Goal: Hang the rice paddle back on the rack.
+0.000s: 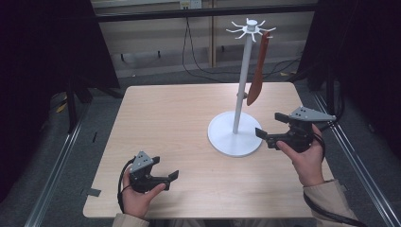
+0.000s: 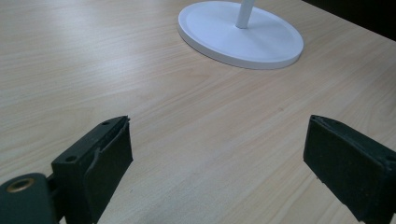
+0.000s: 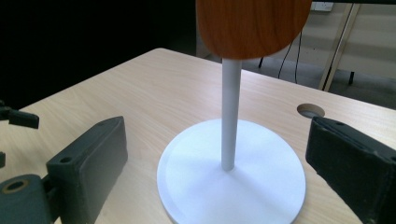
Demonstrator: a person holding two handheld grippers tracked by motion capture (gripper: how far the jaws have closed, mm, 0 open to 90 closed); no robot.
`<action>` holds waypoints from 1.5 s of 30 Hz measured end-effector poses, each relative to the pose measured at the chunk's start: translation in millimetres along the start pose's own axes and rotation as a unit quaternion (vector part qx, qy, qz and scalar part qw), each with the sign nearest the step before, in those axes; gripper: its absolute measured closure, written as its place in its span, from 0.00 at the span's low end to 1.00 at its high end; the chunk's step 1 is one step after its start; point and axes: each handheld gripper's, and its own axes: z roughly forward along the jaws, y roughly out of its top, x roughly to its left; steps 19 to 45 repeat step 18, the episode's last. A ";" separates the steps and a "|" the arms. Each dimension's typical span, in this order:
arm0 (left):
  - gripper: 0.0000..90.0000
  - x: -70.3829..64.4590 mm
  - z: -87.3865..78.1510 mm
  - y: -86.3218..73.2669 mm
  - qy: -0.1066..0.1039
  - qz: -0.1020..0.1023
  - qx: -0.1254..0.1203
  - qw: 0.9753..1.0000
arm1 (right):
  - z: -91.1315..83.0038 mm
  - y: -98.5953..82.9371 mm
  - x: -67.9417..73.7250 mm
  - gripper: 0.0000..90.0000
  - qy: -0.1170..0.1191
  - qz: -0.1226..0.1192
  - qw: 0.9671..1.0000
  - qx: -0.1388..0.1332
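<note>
A white hanging stand with a round base, a thin pole and a ring of hooks on top stands right of the table's centre. A brown wooden spatula hangs from one hook, blade down. My right gripper is open just right of the base, its jaws pointing at the pole, with the spatula blade above them. My left gripper is open and holds nothing near the front left of the table. The base lies ahead of its jaws.
The light wooden table has a small round hole near its far right. Black curtains hang at both sides. Cables run along the floor behind. Metal rails flank the table.
</note>
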 end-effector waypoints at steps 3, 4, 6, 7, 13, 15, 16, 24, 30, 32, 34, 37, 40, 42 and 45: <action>0.09 -0.8 0.5 -0.1 -0.003 -0.002 -0.001 1.000 | 0.3 -11.7 0.6 0.06 0.003 -0.005 1.000 0.005; 0.09 -0.9 0.4 -0.1 -0.003 -0.001 0.000 1.000 | 0.3 -11.7 0.6 0.06 0.003 -0.005 1.000 0.005; 0.09 -1.2 0.8 -0.2 -0.003 0.000 0.000 1.000 | 0.4 -19.1 0.4 0.06 0.002 -0.012 1.000 0.008; 0.09 -1.3 0.7 -0.4 -0.001 0.000 0.002 1.000 | 0.7 -22.9 0.4 0.06 0.002 -0.012 1.000 0.012; 0.09 -1.8 0.0 -0.9 -0.001 0.000 0.002 1.000 | 2.0 -45.5 -1.8 0.06 0.006 -0.006 1.000 0.018; 0.09 -2.2 0.1 -1.1 0.000 0.001 0.001 1.000 | 1.8 -51.0 -2.7 0.06 0.007 -0.001 1.000 0.020; 0.09 -2.4 0.2 -1.2 -0.001 0.000 0.001 1.000 | 1.4 -53.0 -3.3 0.06 0.006 0.000 1.000 0.021; 0.09 -2.5 0.6 -0.8 -0.001 0.001 0.002 1.000 | 0.5 -55.6 -3.9 0.06 0.007 0.001 1.000 0.022; 0.09 -2.5 0.6 -0.8 -0.001 0.001 0.002 1.000 | 0.5 -55.6 -3.9 0.06 0.007 0.001 1.000 0.022; 0.09 -2.5 0.6 -0.8 -0.001 0.001 0.002 1.000 | 0.5 -55.6 -3.9 0.06 0.007 0.001 1.000 0.022; 0.09 -2.5 0.6 -0.8 -0.001 0.001 0.002 1.000 | 0.5 -55.6 -3.9 0.06 0.007 0.001 1.000 0.022; 0.09 -2.5 0.6 -0.8 -0.001 0.001 0.002 1.000 | 0.5 -55.6 -3.9 0.06 0.007 0.001 1.000 0.022; 0.09 -2.5 0.6 -0.8 -0.001 0.001 0.002 1.000 | 0.5 -55.6 -3.9 0.06 0.007 0.001 1.000 0.022; 0.09 -2.5 0.6 -0.8 -0.001 0.001 0.002 1.000 | 0.5 -55.6 -3.9 0.06 0.007 0.001 1.000 0.022; 0.09 -2.5 0.6 -0.8 -0.001 0.001 0.002 1.000 | 0.5 -55.6 -3.9 0.06 0.007 0.001 1.000 0.022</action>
